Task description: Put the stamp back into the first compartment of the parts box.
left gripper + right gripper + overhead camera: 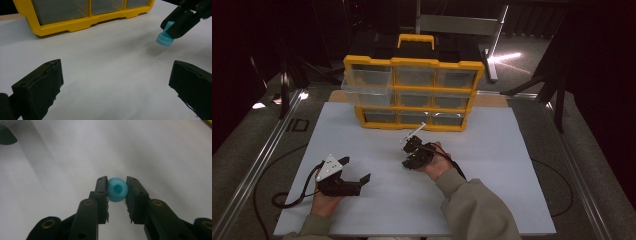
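My right gripper: clamps smooth round blue cap, off matte white board | my left gripper: 2 jaws wide apart, nothing between | yellow plastic organizer: clear drawers, behind

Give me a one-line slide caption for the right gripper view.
Right gripper clamps a small blue ring-shaped piece between its black jaws above the white table mat.

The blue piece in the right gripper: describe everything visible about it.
The blue piece is small, round and light blue, glossy like plastic, with a rounded rim around a central hollow. From the left gripper view it looks like a short stepped cap. The right gripper pinches it between its two black jaws, holding it just above the white table, casting a faint shadow. Nothing else touches it.
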